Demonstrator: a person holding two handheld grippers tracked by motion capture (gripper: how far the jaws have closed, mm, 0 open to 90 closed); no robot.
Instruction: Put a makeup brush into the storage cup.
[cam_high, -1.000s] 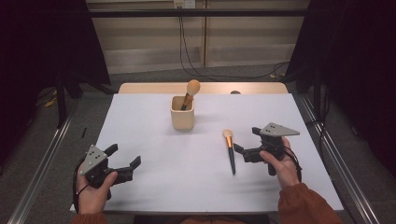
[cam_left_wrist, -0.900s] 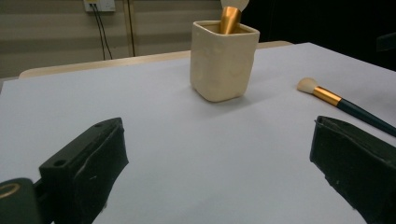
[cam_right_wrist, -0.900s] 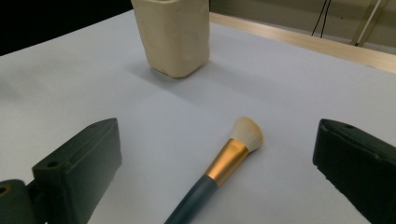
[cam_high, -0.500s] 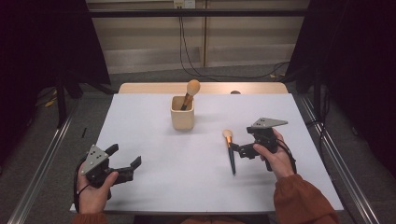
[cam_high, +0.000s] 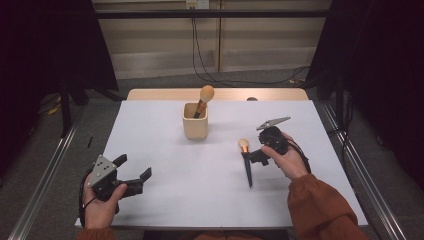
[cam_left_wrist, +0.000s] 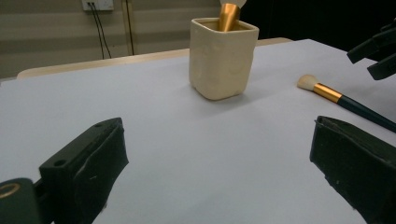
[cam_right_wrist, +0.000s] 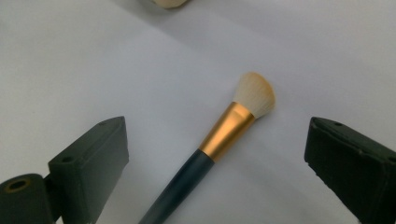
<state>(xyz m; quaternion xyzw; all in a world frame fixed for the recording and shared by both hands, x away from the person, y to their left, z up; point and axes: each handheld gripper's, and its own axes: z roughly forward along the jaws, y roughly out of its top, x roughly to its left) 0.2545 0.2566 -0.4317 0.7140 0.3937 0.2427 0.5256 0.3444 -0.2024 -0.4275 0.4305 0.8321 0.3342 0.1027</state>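
Observation:
A make-up brush (cam_high: 247, 167) with a dark handle, gold ferrule and pale bristles lies flat on the white table (cam_high: 165, 150), right of centre. My right gripper (cam_high: 255, 153) hovers over its bristle end. In the right gripper view the brush (cam_right_wrist: 224, 135) lies between the wide jaws of that gripper (cam_right_wrist: 217, 123), which have just been closing a little, and neither pad touches it. A cream square cup (cam_high: 195, 125) stands mid-table with a second brush (cam_high: 205, 95) upright in it. My left gripper (cam_high: 135, 166) rests open near the front left, holding nothing.
In the left gripper view the cup (cam_left_wrist: 222, 56) stands ahead, the lying brush (cam_left_wrist: 348, 100) to its right. A wooden strip (cam_high: 220, 94) edges the table's far side. Metal rails run along both sides, and cables hang behind.
My right gripper has moved left and a little away from the person, coming over the head of the lying brush. The left gripper has stayed put.

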